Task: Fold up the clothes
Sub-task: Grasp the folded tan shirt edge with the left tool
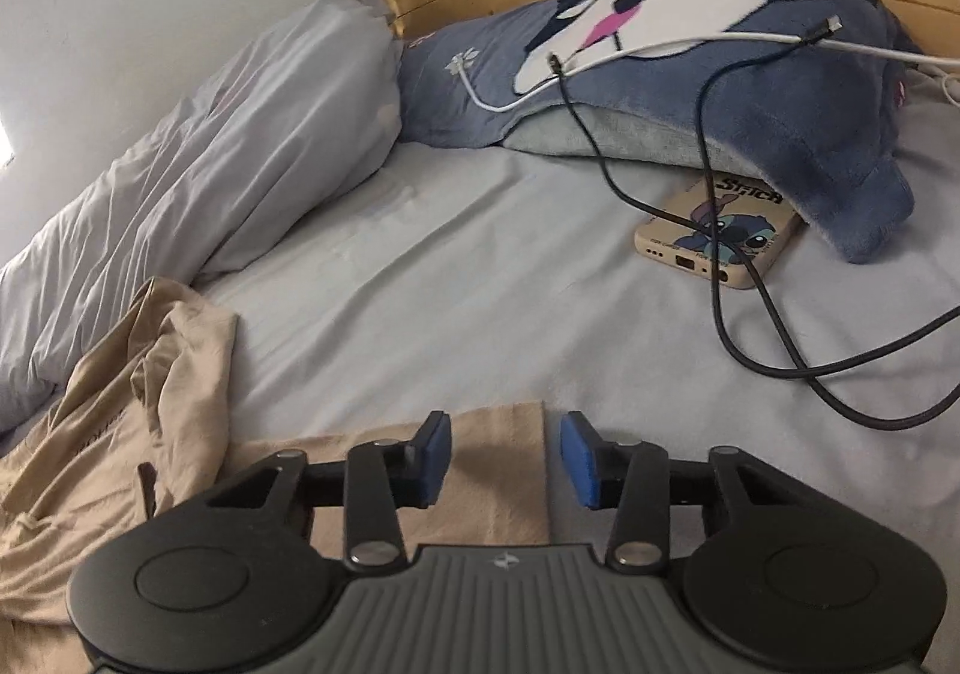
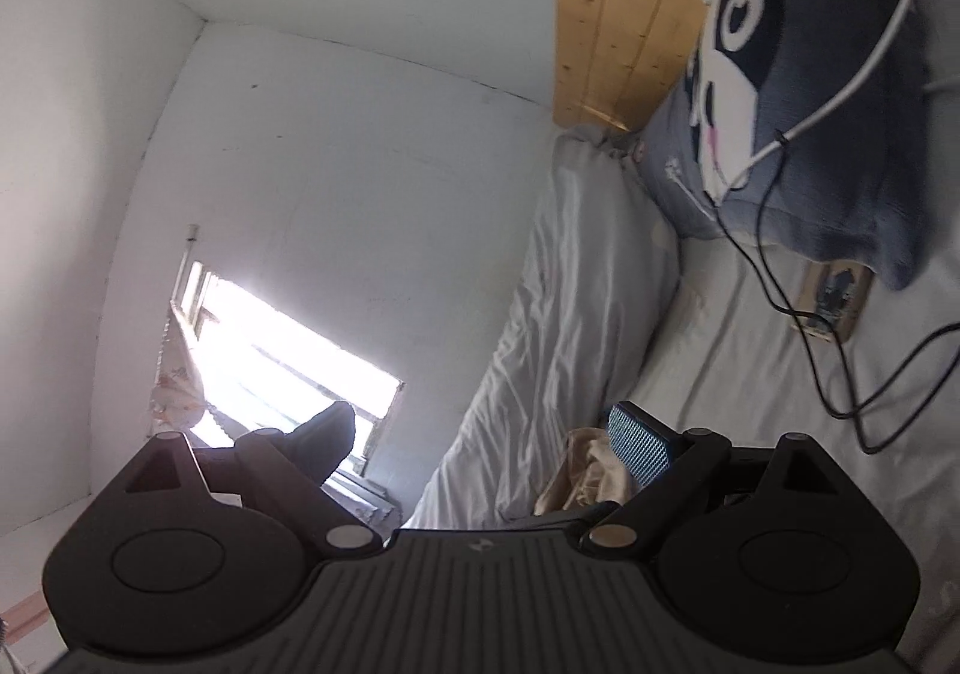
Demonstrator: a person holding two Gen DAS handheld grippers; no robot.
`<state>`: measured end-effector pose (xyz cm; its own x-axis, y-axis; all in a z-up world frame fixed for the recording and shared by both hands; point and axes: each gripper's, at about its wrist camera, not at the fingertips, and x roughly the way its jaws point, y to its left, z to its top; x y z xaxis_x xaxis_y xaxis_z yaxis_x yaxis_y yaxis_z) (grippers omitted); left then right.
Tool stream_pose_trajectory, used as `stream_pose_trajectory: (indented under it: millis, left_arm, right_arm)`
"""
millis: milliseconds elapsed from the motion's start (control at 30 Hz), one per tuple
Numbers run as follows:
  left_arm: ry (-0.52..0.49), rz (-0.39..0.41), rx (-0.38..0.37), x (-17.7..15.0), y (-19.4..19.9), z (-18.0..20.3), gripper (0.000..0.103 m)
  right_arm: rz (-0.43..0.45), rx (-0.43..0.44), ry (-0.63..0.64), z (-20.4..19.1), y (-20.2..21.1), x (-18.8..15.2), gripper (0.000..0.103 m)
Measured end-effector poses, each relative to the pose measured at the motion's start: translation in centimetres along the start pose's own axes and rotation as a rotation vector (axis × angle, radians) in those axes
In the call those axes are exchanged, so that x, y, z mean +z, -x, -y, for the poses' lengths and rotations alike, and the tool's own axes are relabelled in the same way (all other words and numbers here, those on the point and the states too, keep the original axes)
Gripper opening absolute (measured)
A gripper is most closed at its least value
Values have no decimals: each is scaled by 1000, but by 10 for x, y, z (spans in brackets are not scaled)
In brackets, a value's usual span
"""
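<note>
The soft tan cloth (image 1: 120, 434) lies crumpled at the lower left on the smooth grey sheet (image 1: 480, 284). One flat corner of it lies under the left gripper (image 1: 505, 458), whose blue pads are apart, pinching nothing. The right gripper (image 2: 480, 434) is spread wide, empty. A puffy white duvet (image 1: 210, 164) runs along the left. A phone (image 1: 717, 236) and black cables (image 1: 780, 350) lie at right.

A beige garment (image 1: 150, 404) lies crumpled on the pale sheet at the lower left of the left wrist view, bunched in folds, with one flat corner reaching toward the lower middle. In the right wrist view it (image 2: 585, 473) shows as a small rumpled heap at lower centre.
</note>
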<state>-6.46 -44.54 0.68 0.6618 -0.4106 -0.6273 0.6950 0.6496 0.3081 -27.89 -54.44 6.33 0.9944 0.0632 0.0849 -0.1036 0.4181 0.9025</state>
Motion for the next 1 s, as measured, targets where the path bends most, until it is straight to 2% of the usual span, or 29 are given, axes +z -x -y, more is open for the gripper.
stream_pose_trajectory:
  millis: [100, 167, 300, 367, 500, 633, 733, 867, 1000]
  left_arm:
    - [-4, -4, 4, 4, -7, 3, 36]
    - [25, -12, -3, 6, -10, 1, 26]
    - [46, -16, -22, 6, -11, 0, 16]
    - [73, -23, -29, 6, -12, -6, 6]
    - [204, -35, -121, 11, -8, -35, 3]
    - [358, -32, -232, 29, 6, -82, 2]
    - [488, 17, -280, 54, 28, -137, 1]
    - [604, 124, -288, 97, 61, -215, 1]
    - [644, 221, -256, 145, 95, -281, 1]
  right_arm:
    - [-1, -3, -1, 3, 2, 2, 93]
    - [4, -10, 3, 3, 5, 4, 93]
    - [16, -33, 8, 4, 10, 8, 93]
    - [18, -36, -1, 6, 10, 8, 93]
    - [12, -19, -19, 6, 6, 6, 93]
    - [-29, -14, 37, -1, -4, 1, 93]
    - [-61, -28, 113, -13, -13, -5, 93]
    - [-98, -33, 150, -24, -30, -14, 93]
    - [-151, -58, 220, -38, -54, -29, 93]
